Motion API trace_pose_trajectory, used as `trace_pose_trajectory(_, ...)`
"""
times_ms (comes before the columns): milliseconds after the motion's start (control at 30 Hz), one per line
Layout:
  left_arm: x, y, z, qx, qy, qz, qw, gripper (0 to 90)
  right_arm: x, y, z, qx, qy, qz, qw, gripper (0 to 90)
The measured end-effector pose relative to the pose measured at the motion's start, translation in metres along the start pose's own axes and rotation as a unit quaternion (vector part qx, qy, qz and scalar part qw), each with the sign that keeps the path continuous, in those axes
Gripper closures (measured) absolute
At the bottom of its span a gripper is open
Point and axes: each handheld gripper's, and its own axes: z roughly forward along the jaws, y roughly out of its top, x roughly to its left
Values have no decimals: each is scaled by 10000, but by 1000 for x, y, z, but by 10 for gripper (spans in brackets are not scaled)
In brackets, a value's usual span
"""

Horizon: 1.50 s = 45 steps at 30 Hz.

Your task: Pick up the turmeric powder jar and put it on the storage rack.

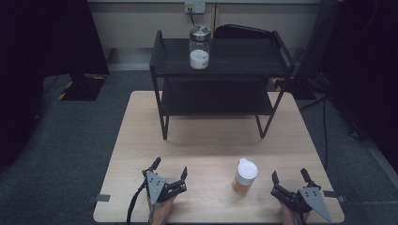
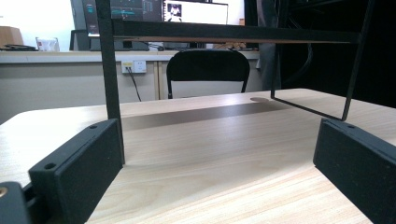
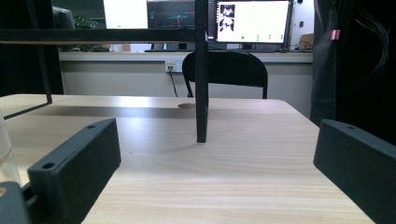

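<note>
a pale wood-grain table (image 1: 206,140) is sitting on grey carpet. nearest, the left gripper (image 1: 170,171) and right gripper (image 1: 290,176) are resting with matte black jaws spread, holding nothing. between them a white-lidded bottle (image 1: 244,176) is standing untouched; nothing looks started. farther off, a glass jar (image 1: 199,47) is topping the black metal shelf (image 1: 244,56).

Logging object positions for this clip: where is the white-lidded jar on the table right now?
In the high view the white-lidded jar stands upright near the table's front edge, right of centre, between the two grippers and closer to the right gripper.
</note>
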Motion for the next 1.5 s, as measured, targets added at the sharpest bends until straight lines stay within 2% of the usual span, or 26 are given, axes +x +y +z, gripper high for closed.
trace_pose_trajectory(267,0,0,0,0,0,1,10000,8,0,0,0,-2,-12,3,10000,0)
trace_pose_trajectory(500,0,0,0,0,-1,-2,10000,8,5,1,0,8,-203,68,9998,0)
trace_pose_trajectory(600,0,0,0,2,0,-1,10000,7,2,2,-7,-221,-143,205,9994,0)
trace_pose_trajectory(667,0,0,0,3,0,-1,10000,8,3,9,-13,-397,16,394,9984,0)
trace_pose_trajectory(767,0,0,0,1,0,-1,10000,9,15,19,-18,-675,297,250,9970,0)
trace_pose_trajectory(833,0,0,0,2,5,-1,10000,9,25,23,-18,-803,595,188,9948,0)
trace_pose_trajectory(867,0,0,0,1,10,-1,10000,9,33,23,-18,-860,682,93,9939,0)
trace_pose_trajectory(933,-1,0,0,-1,23,-4,10000,9,42,24,-14,-836,895,-108,9924,0)
trace_pose_trajectory(1033,-1,0,0,1,25,-4,10000,9,53,22,-10,-729,1136,-110,9908,0)
trace_pose_trajectory(1167,-1,0,0,0,20,-3,10000,9,66,18,-4,-531,1203,-198,9911,13)
trace_pose_trajectory(1333,-1,0,0,0,19,-4,10000,9,72,9,4,-232,1192,-23,9926,47)
trace_pose_trajectory(1433,-1,0,0,1,20,-5,10000,10,76,2,7,-160,1120,1,9936,65)
trace_pose_trajectory(1500,-1,0,0,0,21,-5,10000,10,77,-7,7,-270,1095,66,9936,105)
